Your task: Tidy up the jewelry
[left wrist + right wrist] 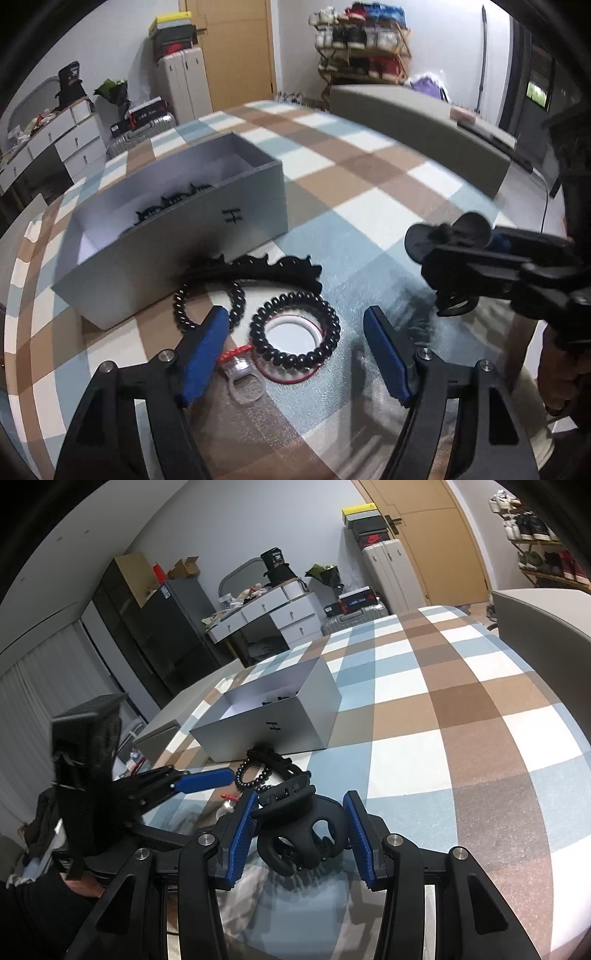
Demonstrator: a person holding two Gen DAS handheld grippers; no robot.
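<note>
Your right tongs (299,830) gripped a black claw clip (301,834), its blue pads pressed to both sides; its lower teeth were hidden behind the tongs' frame. Your left tongs (295,343) stood wide open and empty above two black coil hair ties (293,334), one clear ring (245,376) and a spiky black headband (258,267). The grey box (177,236) just behind held what looked like another headband, half hidden by its wall. All sat on a checked desk (369,206) in a cluttered room.
</note>
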